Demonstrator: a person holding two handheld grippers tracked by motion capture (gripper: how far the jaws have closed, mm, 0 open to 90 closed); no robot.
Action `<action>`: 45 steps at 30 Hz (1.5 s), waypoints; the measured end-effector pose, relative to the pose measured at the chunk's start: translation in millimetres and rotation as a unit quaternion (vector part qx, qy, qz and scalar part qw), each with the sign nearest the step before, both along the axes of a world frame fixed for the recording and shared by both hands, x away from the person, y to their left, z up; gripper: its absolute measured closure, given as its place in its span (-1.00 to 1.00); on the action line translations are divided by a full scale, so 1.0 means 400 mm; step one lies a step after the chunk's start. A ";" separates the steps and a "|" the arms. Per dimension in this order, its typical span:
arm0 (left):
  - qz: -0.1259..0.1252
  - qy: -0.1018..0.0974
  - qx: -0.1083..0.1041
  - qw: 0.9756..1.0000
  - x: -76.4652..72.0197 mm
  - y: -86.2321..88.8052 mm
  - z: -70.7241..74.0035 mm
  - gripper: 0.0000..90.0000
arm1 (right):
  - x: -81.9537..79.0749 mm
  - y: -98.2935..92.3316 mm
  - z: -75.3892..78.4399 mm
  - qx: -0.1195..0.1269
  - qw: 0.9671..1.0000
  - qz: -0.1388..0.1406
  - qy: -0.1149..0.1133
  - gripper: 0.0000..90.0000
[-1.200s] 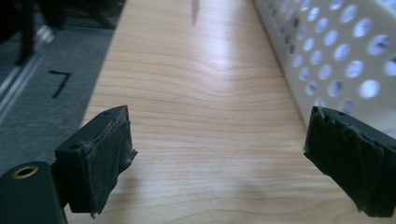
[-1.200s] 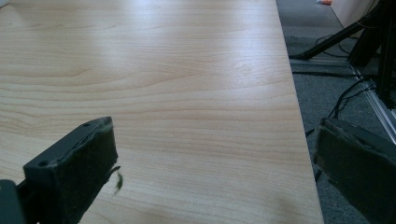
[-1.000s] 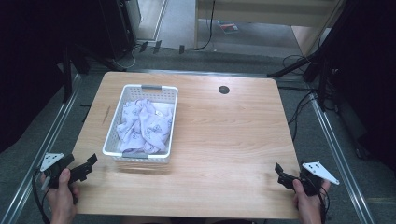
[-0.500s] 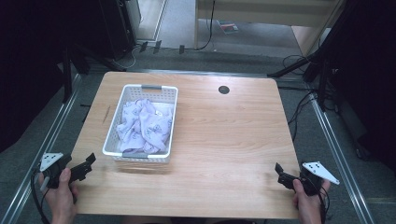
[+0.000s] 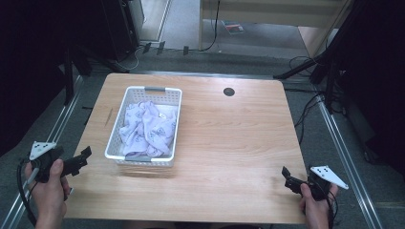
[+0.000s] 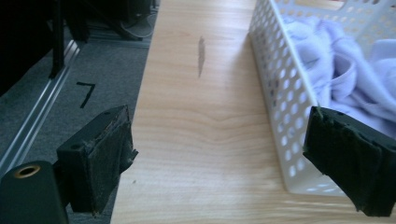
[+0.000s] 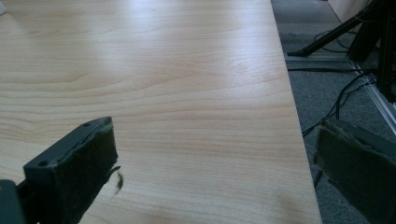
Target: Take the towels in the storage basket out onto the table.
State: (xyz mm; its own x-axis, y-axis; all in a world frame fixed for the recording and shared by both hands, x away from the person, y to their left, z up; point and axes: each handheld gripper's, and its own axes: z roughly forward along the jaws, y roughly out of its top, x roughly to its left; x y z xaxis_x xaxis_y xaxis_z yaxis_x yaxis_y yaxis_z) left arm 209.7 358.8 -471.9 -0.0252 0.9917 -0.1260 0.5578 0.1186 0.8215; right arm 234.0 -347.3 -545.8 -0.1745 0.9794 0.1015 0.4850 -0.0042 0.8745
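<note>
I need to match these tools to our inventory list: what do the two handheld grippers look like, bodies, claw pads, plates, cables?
Both are black. The left gripper and the right gripper each carry a light grey three-cornered plate with small dark dots on top. Each claw has two blocky black fingers faced with rough, worn dark pads, frayed at the edges. A dark cable loops from the left one. No sleeves are visible.

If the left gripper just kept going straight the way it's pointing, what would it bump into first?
Probably the basket. The left gripper has open jaws, and its right jaw lines up with the basket's near corner and side wall; the left jaw has bare table ahead. Depth is hard to judge.
</note>
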 end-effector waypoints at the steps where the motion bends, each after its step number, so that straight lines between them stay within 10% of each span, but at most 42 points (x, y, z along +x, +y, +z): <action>1: 0.000 0.000 0.000 1.000 0.000 0.000 0.000 -0.81 | 0.000 0.000 0.000 0.000 1.000 0.000 0.000 -1.00; 11: -0.068 0.046 0.038 0.996 0.083 -0.082 0.086 -0.81 | 0.000 -0.003 0.000 0.005 1.000 -0.003 0.003 -1.00; 24: -0.162 0.129 0.047 0.977 0.243 -0.204 0.100 -0.81 | -0.001 -0.004 0.000 0.006 1.000 -0.006 0.002 -1.00; 28: -0.170 0.154 0.052 0.972 0.292 -0.234 0.084 -0.81 | -0.002 -0.004 0.000 0.008 1.000 -0.006 0.002 -1.00; 34: -0.142 0.176 0.028 0.974 0.353 -0.257 0.057 -0.72 | -0.002 -0.004 0.000 0.006 1.000 -0.003 0.001 -1.00; 42: -0.113 0.216 0.049 0.969 0.424 -0.279 0.021 -0.64 | -0.002 -0.004 0.000 0.007 1.000 -0.002 0.001 -1.00; 45: -0.132 0.224 0.020 0.965 0.443 -0.281 0.019 -0.63 | -0.002 -0.004 0.000 0.007 1.000 -0.002 0.001 -1.00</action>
State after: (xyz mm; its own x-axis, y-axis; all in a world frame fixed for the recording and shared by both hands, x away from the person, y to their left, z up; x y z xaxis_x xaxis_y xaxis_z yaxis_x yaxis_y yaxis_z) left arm 386.8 246.5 -464.3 0.1867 0.9746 -0.1237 0.8646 -0.1032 0.4917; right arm 233.3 -348.9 -546.0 -0.1703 0.9786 0.1154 0.4872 -0.0182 0.8731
